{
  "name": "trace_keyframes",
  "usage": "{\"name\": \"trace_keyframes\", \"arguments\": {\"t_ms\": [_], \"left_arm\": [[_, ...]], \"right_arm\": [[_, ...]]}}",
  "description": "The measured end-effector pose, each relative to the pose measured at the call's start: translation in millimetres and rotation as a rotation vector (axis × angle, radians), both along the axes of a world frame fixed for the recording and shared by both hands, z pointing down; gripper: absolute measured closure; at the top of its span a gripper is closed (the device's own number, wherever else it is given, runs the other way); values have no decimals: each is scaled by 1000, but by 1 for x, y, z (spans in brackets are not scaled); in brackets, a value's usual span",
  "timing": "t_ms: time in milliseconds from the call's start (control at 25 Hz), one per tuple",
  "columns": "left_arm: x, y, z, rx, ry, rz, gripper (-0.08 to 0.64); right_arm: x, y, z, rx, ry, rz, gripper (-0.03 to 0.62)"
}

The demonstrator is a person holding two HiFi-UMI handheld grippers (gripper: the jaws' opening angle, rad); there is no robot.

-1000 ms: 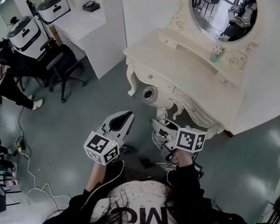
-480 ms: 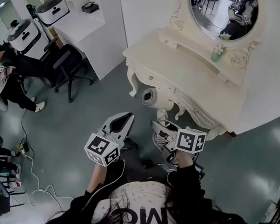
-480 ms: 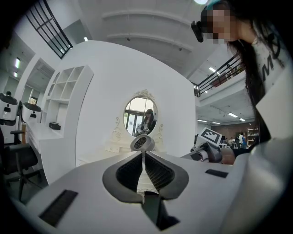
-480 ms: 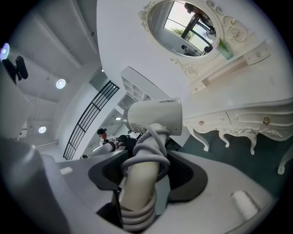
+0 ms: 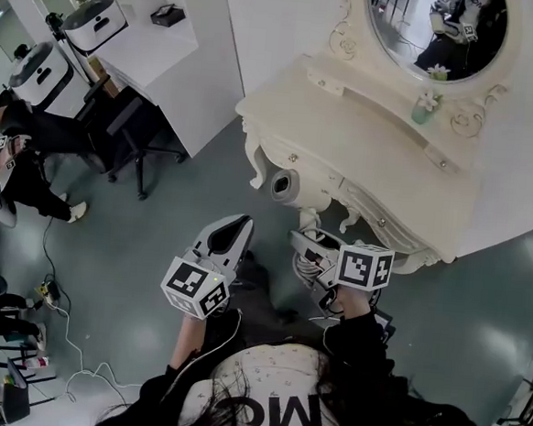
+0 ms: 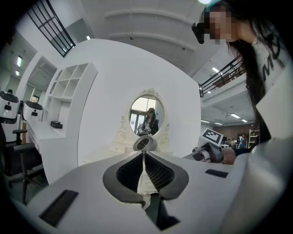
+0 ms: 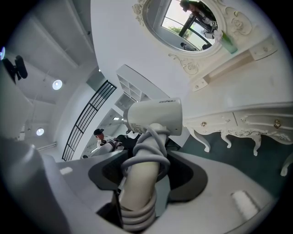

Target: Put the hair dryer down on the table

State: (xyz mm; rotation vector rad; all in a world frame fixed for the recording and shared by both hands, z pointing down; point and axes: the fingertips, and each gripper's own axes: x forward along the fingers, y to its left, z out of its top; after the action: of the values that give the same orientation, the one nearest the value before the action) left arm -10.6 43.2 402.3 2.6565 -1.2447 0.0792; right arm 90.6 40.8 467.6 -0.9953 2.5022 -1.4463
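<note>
The hair dryer (image 5: 285, 185) (image 7: 153, 119), a white plastic barrel on a cream handle wound with grey cord, hangs in the air over the grey-green floor (image 5: 145, 235), just in front of the carved front edge of the cream dressing table and not resting on its tabletop (image 5: 373, 147). At far left a black office chair (image 5: 130, 132) stands beside a white counter (image 5: 152, 38). Nearer the middle, the left hand-held gripper (image 5: 239, 221) (image 6: 143, 153) has its jaws pressed together with nothing between them and points toward the table. To its right, the right hand-held gripper (image 5: 304, 240) (image 7: 145, 161) pinches the cord-wrapped handle, the barrel standing above its jaws. Further right, an oval mirror (image 5: 437, 28) rises behind the tabletop, with a small green vase (image 5: 425, 106) below it
</note>
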Motion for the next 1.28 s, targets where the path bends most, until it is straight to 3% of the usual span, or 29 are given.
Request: {"name": "trace_keyframes", "arguments": {"t_ms": [560,960,1280], "left_arm": [[-56,-136,-9,-7,-15,108,548],[-107,-206,-8,-10,2,180,548],[-130,-239,0,-26,5,226,548]], "right_arm": [[-64,-128,-14,-29,-11,90,324],[-122,-194,-10,-63,0,131,324],[-142,-224,-5,-70,9,180,324]]}}
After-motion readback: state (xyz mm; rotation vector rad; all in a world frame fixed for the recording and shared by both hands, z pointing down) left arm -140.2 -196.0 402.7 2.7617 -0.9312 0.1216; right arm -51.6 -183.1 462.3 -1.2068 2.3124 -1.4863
